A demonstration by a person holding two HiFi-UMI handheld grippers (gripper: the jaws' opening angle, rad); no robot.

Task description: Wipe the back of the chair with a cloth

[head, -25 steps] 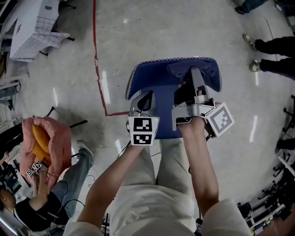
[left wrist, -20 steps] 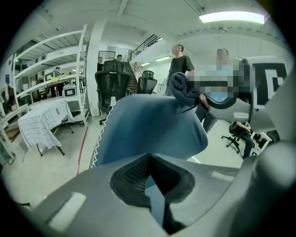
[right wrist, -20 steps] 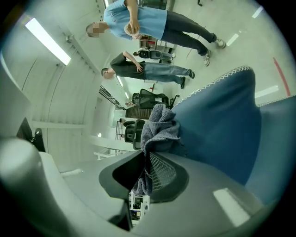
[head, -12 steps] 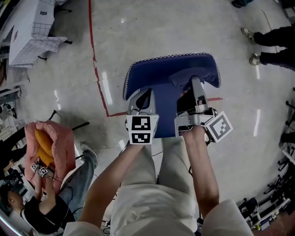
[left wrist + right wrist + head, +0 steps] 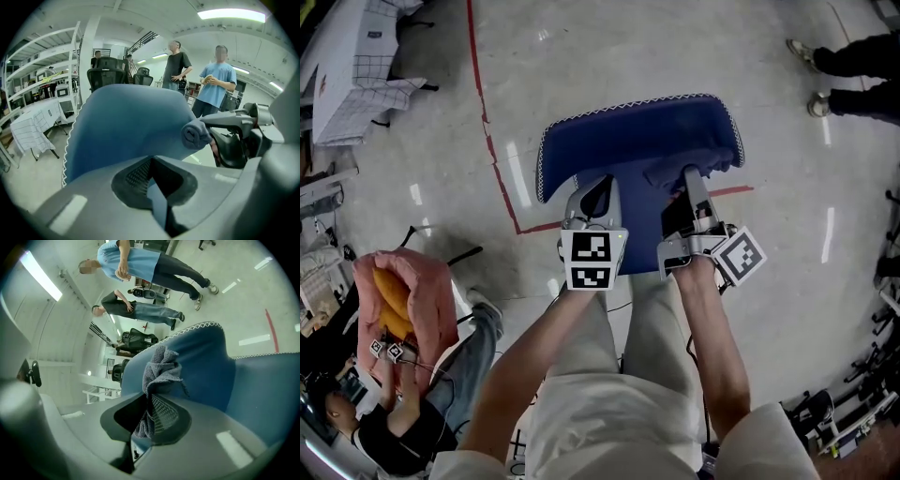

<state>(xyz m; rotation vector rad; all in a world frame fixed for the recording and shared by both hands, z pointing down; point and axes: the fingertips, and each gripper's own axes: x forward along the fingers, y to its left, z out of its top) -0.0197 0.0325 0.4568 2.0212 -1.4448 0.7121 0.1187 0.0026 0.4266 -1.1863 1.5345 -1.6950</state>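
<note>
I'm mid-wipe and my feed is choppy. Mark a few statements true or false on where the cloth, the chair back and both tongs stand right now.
1. The right tongs are shut on the cloth. True.
2. The cloth lies on the floor. False: the right tongs hold it up at the chair back.
3. The left tongs are clamped on the chair back's edge. True.
4. The chair back is red. False: it is blue, with a white stitched rim.
5. A person in a light blue shirt stands beyond the chair. True.
</note>
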